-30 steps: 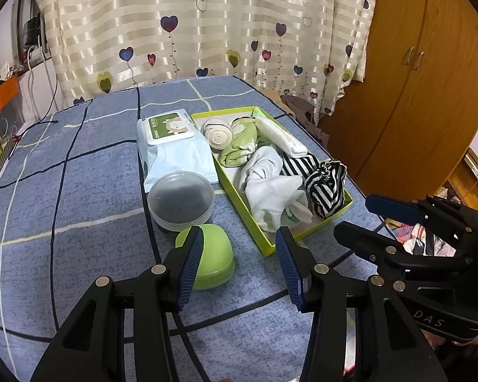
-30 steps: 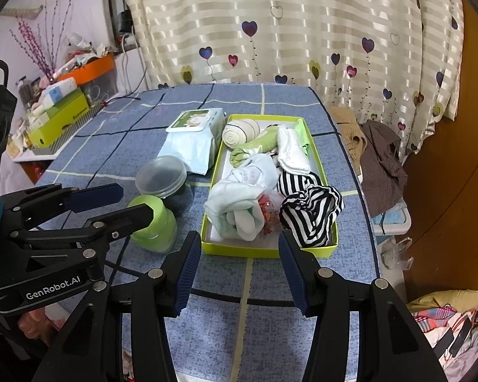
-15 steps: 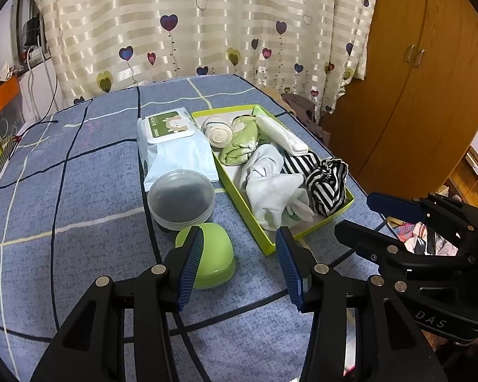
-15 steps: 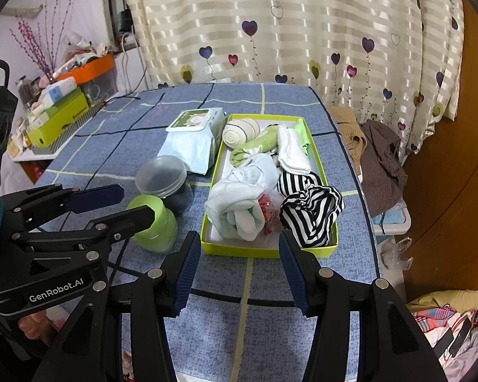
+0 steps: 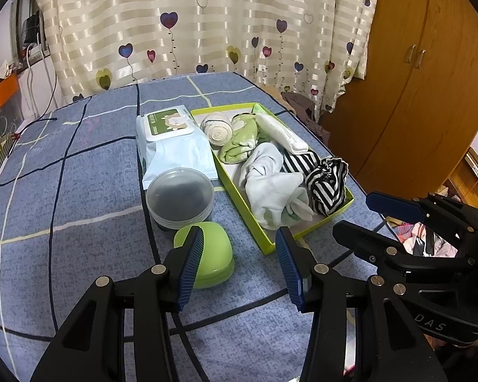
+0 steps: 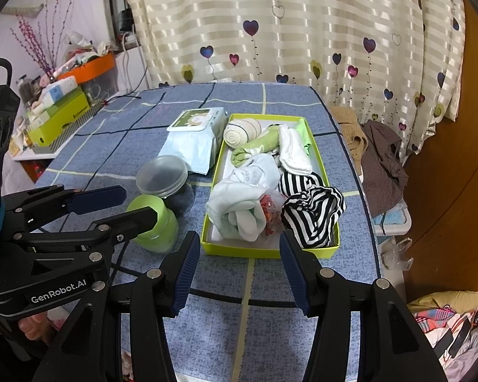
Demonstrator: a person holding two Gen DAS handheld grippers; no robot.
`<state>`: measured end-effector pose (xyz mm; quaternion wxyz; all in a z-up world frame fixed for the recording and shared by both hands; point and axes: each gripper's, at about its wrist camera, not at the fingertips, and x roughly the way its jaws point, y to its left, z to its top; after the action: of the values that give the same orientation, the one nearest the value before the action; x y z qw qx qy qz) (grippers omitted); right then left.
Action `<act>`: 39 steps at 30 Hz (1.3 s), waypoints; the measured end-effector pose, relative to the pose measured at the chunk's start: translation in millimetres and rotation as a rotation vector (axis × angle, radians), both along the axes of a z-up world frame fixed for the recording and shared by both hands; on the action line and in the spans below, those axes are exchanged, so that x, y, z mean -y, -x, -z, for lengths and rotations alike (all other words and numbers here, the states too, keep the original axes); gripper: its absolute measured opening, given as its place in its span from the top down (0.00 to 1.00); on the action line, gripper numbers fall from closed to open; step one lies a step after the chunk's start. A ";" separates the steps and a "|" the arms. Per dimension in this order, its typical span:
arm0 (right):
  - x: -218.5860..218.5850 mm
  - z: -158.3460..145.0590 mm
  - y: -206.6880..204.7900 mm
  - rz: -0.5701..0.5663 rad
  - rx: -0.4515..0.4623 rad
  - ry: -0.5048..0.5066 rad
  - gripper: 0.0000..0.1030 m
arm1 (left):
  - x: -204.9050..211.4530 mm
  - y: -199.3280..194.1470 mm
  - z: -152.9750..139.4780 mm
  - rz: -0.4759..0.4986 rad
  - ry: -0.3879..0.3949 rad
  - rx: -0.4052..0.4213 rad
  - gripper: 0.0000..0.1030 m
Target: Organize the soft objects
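A lime-green box (image 5: 267, 242) (image 6: 264, 251) sits on the blue checked tablecloth, packed with soft things. These include a black-and-white striped cloth (image 5: 328, 184) (image 6: 312, 213), a pale bundled towel (image 5: 271, 187) (image 6: 239, 203), a green cloth (image 5: 239, 143), a beige rolled sock (image 5: 216, 127) and a white roll (image 5: 283, 133). My left gripper (image 5: 239, 245) hovers open and empty before the box's near left corner. My right gripper (image 6: 239, 245) stands open and empty in front of the box's near edge. Each gripper also shows in the other's view, the right gripper (image 5: 358, 215) and the left gripper (image 6: 135, 203).
Left of the box lie a wet-wipes pack (image 5: 172, 146), a clear-lidded jar (image 5: 180, 195) and a round green container (image 5: 213, 251). A heart-print curtain hangs behind the table. Clothes (image 6: 379, 156) lie draped off the right edge by a wooden wardrobe (image 5: 414, 95). A cluttered shelf (image 6: 57, 114) stands left.
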<state>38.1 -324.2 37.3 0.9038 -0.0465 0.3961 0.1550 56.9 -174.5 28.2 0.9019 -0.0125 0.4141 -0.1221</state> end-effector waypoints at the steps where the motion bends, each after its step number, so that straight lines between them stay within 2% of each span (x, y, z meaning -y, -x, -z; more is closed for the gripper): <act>1: 0.0 -0.2 0.1 0.000 0.001 0.002 0.50 | 0.2 -0.1 -0.1 0.000 0.000 0.001 0.53; 39: -0.9 2.2 -0.9 0.003 0.004 0.001 0.49 | 7.0 -2.2 0.0 0.015 -0.008 -0.013 0.53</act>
<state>39.1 -323.4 35.1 0.9048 -0.0466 0.3945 0.1531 59.1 -181.5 28.2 0.8983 -0.0067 0.4205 -0.1270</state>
